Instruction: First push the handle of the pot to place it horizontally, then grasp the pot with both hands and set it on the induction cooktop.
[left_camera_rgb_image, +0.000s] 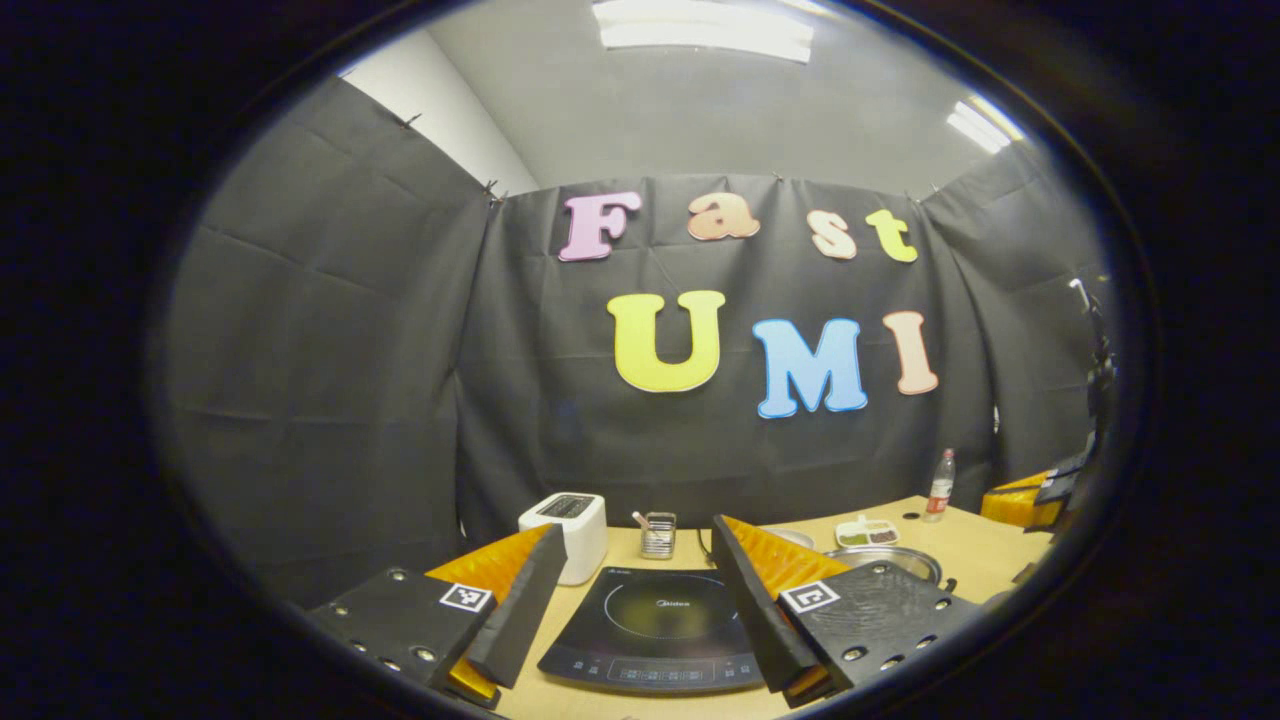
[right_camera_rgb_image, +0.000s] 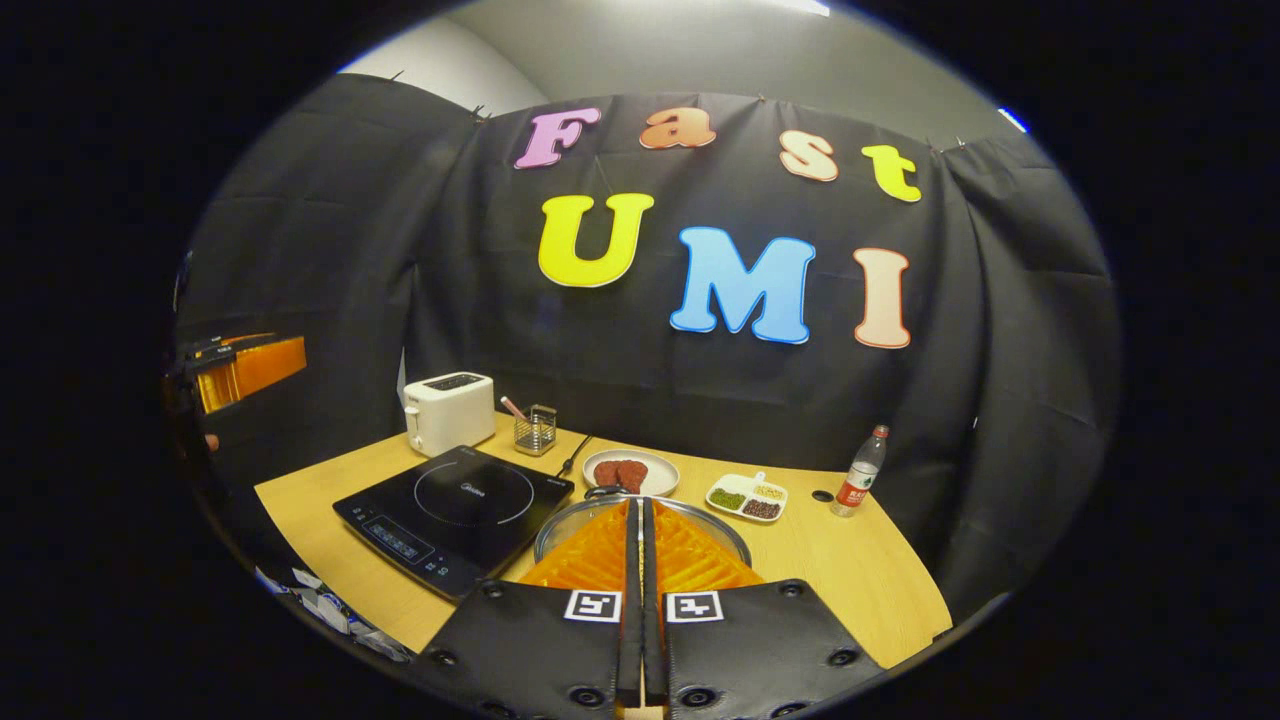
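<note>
A steel pot (right_camera_rgb_image: 562, 524) stands on the wooden table (right_camera_rgb_image: 850, 580), right of the black induction cooktop (right_camera_rgb_image: 455, 508). My right gripper (right_camera_rgb_image: 640, 504) is shut with nothing between its fingers, hovering over the pot and hiding most of it. A small dark part of the pot (right_camera_rgb_image: 605, 491) shows at its far rim. In the left gripper view the pot (left_camera_rgb_image: 893, 558) shows behind the right finger. My left gripper (left_camera_rgb_image: 638, 527) stands open above the near edge of the cooktop (left_camera_rgb_image: 655, 612). The left gripper (right_camera_rgb_image: 245, 368) also hangs at the far left, the right gripper (left_camera_rgb_image: 1030, 495) at the far right.
Behind the cooktop stand a white toaster (right_camera_rgb_image: 448, 410) and a wire utensil holder (right_camera_rgb_image: 535, 430). A plate of red food (right_camera_rgb_image: 630, 472), a compartment tray (right_camera_rgb_image: 747, 497) and a bottle (right_camera_rgb_image: 862, 470) sit behind the pot. Crumpled wrapping (right_camera_rgb_image: 320, 595) lies at the table's front left edge.
</note>
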